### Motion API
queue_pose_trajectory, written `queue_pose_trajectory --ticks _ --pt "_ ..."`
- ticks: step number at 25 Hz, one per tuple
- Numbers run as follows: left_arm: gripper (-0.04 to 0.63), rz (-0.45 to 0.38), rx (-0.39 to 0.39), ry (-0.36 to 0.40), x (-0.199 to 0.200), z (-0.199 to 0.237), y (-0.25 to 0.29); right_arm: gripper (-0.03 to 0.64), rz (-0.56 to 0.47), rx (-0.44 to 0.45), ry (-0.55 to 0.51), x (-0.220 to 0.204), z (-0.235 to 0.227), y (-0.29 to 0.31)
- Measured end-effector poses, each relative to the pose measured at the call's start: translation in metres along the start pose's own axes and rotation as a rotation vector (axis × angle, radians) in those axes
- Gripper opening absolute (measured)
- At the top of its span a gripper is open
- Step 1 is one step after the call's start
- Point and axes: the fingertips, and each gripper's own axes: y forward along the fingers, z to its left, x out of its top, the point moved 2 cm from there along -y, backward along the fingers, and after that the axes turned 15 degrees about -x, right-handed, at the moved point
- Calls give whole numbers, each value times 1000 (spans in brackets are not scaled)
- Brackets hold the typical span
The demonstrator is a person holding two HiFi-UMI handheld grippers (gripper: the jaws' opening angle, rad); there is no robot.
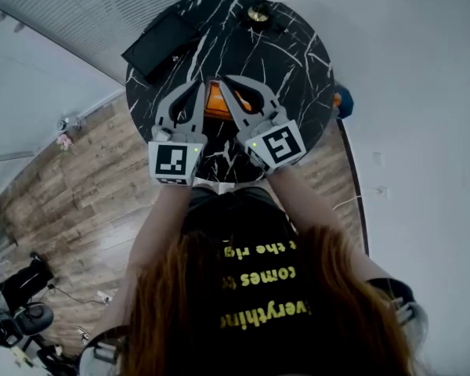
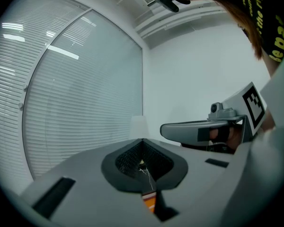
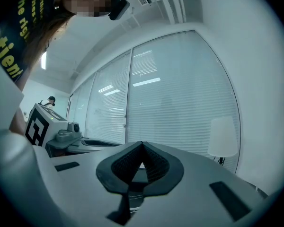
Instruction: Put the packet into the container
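Orange object [image 1: 217, 105], possibly the packet, lies on the table [image 1: 298, 61]; container not identifiable. Above it, left gripper [image 1: 201, 85] and right gripper [image 1: 222, 81] are pressed together, empty.

We hold L gripper [image 1: 201, 84] & R gripper [image 1: 223, 81] tips close together over blk marble table [image 1: 298, 53]; orange thing [image 1: 217, 104] beneath them.

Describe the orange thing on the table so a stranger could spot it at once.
Find the round black table with white veins. Near its middle the left claw and right claw point inward, and the orange thing shows between them, bright, unlike the flat black slab beyond.
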Motion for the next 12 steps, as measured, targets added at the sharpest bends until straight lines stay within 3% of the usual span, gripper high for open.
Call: queue_pose_trajectory --ticks 12 --pt "0 -1 -4 2 -1 -1 0 15 -6 -4 6 5 2 -1"
